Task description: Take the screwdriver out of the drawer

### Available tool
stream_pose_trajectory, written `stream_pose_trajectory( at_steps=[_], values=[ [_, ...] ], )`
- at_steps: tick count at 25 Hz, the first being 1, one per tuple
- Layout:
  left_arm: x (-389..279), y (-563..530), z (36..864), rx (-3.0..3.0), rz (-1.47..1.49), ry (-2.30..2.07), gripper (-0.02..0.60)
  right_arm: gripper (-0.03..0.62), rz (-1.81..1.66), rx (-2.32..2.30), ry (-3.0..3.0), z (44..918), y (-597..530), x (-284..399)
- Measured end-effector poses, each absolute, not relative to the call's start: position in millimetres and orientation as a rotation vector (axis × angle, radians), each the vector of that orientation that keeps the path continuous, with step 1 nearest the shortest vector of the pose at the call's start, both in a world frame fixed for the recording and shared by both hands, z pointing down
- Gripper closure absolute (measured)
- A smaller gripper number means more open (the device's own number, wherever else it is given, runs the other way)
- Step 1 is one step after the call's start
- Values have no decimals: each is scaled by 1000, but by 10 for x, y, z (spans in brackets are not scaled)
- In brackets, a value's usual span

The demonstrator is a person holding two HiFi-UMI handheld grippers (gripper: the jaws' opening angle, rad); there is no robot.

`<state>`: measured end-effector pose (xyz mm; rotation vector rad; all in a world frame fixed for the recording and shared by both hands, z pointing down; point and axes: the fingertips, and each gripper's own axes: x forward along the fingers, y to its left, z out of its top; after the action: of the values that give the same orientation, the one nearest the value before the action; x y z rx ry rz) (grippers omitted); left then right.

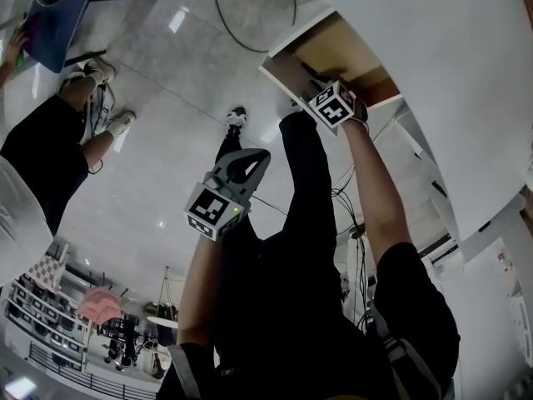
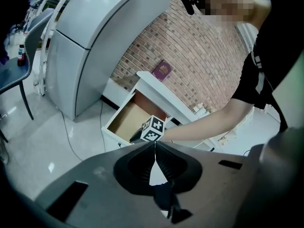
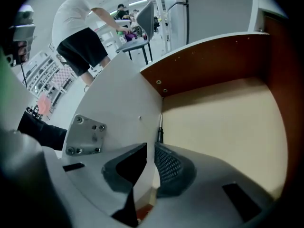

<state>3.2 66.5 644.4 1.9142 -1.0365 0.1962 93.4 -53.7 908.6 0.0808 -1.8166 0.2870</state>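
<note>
The white drawer stands pulled out, its wooden floor showing. My right gripper reaches down into it at the front wall. In the right gripper view its jaws are drawn in to a narrow slit. The screwdriver pokes out from the tips, its thin shaft and dark collar lying along the seam between the front wall and the floor. A bit of red shows low in the slit. My left gripper hangs away from the drawer, below it in the head view, over the tiled floor. It is shut and holds nothing.
A white desk top runs over the drawer. Cables trail on the glossy floor beside my legs. Another person stands at the left by a blue chair. A brick wall and a grey cabinet are behind.
</note>
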Motion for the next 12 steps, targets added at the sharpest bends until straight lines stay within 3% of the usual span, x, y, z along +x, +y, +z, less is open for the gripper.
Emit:
stream_pose_trajectory(
  at_steps=[12],
  values=[
    [-12, 681, 6532, 1900, 186, -1051, 563, 461, 339, 18, -1740, 9335, -580, 1032]
  ],
)
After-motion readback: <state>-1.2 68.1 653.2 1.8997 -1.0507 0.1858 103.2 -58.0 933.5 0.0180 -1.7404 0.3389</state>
